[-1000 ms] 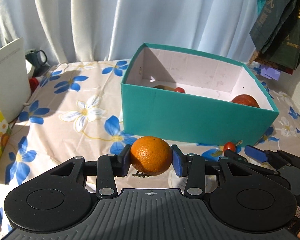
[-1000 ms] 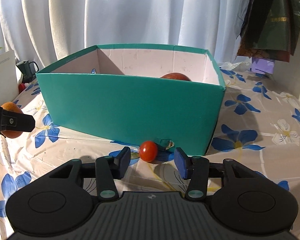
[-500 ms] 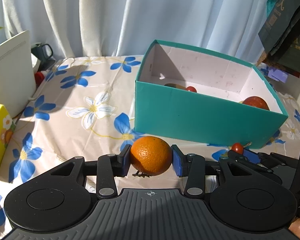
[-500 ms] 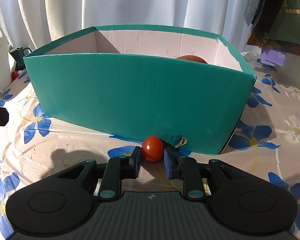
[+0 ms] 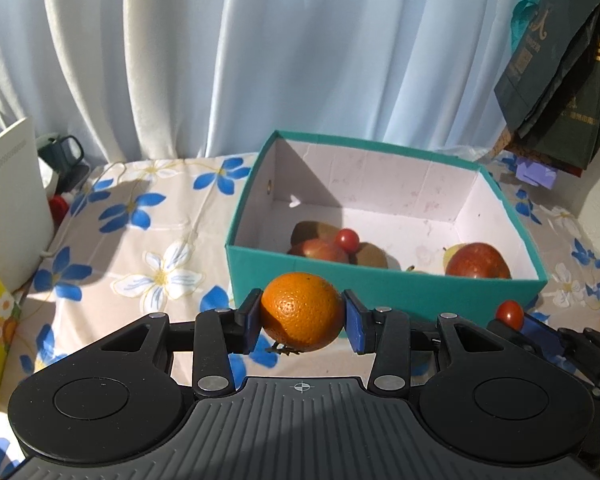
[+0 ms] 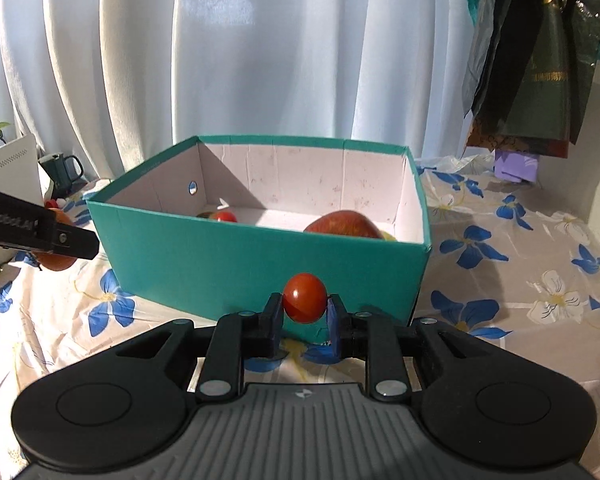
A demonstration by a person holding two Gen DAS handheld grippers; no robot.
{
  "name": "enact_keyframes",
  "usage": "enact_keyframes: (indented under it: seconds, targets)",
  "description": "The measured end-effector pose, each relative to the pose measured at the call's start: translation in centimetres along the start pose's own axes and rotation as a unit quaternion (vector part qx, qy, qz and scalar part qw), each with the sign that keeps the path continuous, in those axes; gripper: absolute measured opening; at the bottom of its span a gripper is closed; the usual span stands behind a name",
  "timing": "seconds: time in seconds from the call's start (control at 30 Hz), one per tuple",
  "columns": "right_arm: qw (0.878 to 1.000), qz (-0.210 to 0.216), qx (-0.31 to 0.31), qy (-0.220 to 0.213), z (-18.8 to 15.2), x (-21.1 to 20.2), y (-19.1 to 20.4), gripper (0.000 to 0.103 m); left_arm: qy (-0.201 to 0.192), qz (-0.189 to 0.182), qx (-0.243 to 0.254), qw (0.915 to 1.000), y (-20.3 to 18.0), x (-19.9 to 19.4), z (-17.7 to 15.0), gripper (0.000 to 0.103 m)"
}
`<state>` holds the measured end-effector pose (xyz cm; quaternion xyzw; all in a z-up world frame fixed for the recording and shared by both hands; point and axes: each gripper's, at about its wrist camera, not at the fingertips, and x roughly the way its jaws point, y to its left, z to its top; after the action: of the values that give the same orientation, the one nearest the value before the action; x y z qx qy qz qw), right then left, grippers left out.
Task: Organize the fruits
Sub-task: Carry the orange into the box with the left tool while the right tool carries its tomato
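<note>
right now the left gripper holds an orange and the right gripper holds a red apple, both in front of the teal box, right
Not quite. The right gripper holds a cherry tomato, not a red apple, as the right wrist view shows. The left gripper does hold the orange, and both are in front of the teal box.

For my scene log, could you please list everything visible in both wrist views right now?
orange: 1, orange, held in the left gripper, lifted in front of the box
held cherry tomato: 1, red, in the right gripper
box: 1, teal outside, white inside, on the tablecloth
apples: 2, red, in the box
boxed cherry tomato: 1, red, atop the box fruit
tablecloth: 1, beige with blue flowers
mug: 1, dark green, far left
curtain: 1, white, behind
left gripper: 1, black, shut
right gripper: 1, black, shut
</note>
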<state>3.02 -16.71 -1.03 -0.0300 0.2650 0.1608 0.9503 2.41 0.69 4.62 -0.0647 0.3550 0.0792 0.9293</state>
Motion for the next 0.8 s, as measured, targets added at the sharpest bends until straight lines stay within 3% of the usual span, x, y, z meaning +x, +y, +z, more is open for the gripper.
enact_keyframes:
  seconds: [0.23,0.8]
  targets:
    - [0.999,-0.026,0.010,-0.029,1.1,-2.1,-1.3,0.023,-0.031,-0.004,0.025,0.9992,-2.3,0.1,2.7,0.046]
    - [0.997,-0.046,0.037,-0.057,0.8,-4.3,-2.9,0.023,-0.029,-0.013,0.039,0.9987,-2.9,2.9,4.8,0.046]
